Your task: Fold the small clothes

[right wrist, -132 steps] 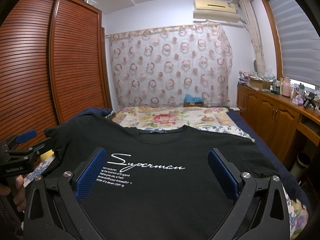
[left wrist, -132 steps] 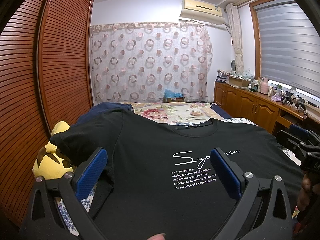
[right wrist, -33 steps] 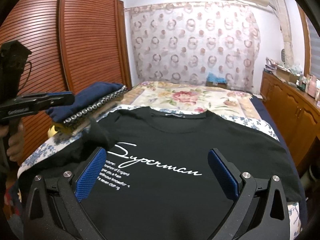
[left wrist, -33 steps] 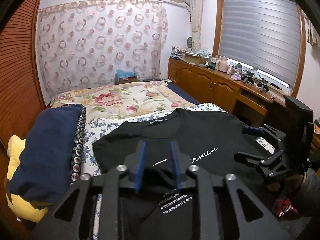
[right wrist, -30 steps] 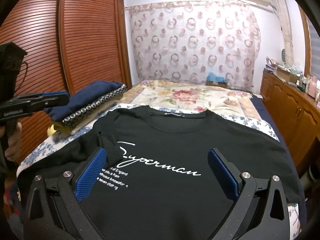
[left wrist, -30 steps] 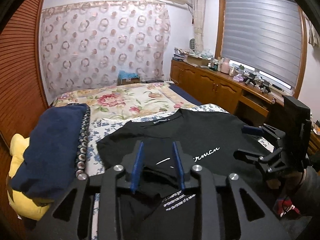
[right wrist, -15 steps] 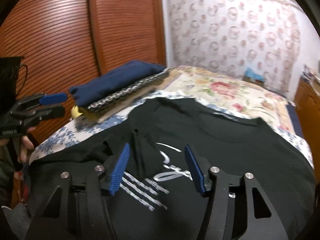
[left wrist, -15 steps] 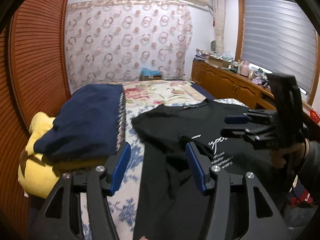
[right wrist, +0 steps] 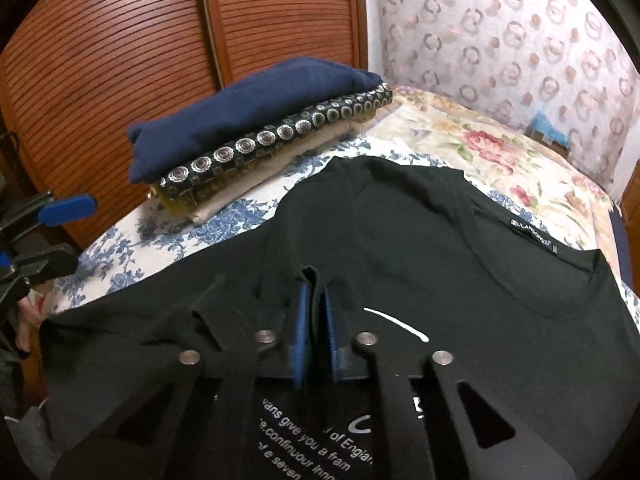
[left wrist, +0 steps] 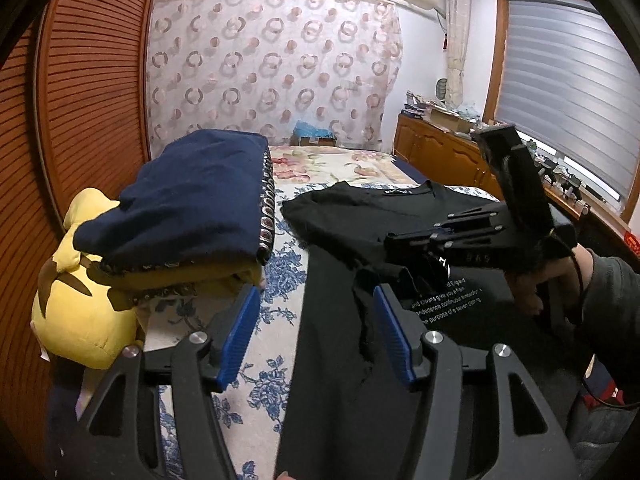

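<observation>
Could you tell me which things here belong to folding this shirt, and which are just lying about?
Part of the job:
black T-shirt
right gripper, shut on a pinch of the shirt
left gripper, open beside the shirt's edge

Just lying about:
folded clothes stack
yellow plush toy
blue-flowered sheet
cluttered sideboard

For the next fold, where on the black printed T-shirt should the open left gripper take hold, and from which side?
The black printed T-shirt: its straight folded edge along the blue-floral bedsheet. The open left gripper already straddles it, so come in low from the sheet side. The right gripper already pinches the sleeve.
</observation>
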